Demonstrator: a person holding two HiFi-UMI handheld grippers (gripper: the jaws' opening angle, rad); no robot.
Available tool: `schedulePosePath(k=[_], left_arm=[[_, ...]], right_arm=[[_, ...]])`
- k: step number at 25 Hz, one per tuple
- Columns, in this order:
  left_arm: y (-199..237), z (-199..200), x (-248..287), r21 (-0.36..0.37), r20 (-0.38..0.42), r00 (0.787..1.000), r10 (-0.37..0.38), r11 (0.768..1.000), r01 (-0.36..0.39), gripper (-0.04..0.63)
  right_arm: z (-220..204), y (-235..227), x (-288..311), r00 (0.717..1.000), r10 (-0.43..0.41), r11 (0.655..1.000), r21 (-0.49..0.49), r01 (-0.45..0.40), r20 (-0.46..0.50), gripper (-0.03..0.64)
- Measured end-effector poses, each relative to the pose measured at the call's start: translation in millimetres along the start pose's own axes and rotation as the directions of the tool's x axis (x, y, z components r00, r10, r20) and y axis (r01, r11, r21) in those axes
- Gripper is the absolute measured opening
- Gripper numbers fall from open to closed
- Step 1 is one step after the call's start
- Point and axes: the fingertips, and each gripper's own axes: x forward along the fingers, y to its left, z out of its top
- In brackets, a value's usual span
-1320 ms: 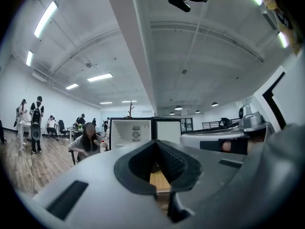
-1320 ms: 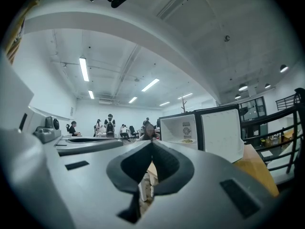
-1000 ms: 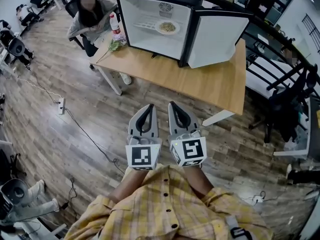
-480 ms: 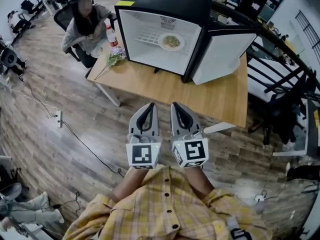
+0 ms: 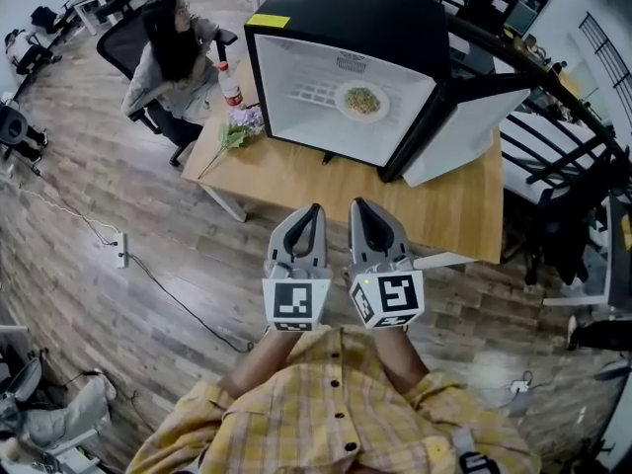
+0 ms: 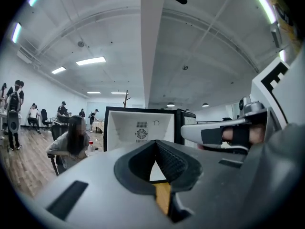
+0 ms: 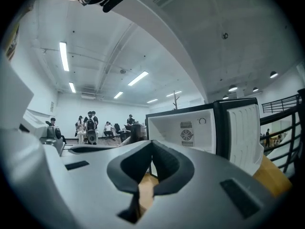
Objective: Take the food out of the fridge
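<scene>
A black mini fridge [image 5: 348, 38] stands on a wooden table [image 5: 296, 178], its door [image 5: 462, 126] swung open to the right. Inside, a white plate of food [image 5: 362, 100] rests on a wire shelf. My left gripper [image 5: 315, 208] and right gripper [image 5: 356, 204] hover side by side over the floor, just short of the table's near edge. Both are shut with nothing between the jaws. The left gripper view shows the fridge [image 6: 138, 128] straight ahead beyond the shut left gripper [image 6: 156, 142]. In the right gripper view the fridge [image 7: 190, 128] stands ahead and to the right of the right gripper [image 7: 152, 142].
A person [image 5: 176, 52] sits in an office chair at the table's left end. A bottle [image 5: 229, 84] and a bunch of flowers [image 5: 238, 129] lie on the table left of the fridge. A power strip [image 5: 120, 257] with a cable lies on the floor. Black railing [image 5: 553, 117] runs at the right.
The fridge and table have drawn closer and shifted right in the head view. Both grippers stayed shut and side by side, now nearer the table's edge.
</scene>
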Motion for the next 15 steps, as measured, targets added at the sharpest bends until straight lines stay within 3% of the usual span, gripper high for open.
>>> schedulePosePath(k=[15], left_arm=[[34,-9,23,-0.06,-0.022,0.999,-0.027,0.998,0.026,0.006]], right_arm=[[-5,-1,29,0.997,-0.067,0.997,-0.039,0.066,-0.042,0.008]])
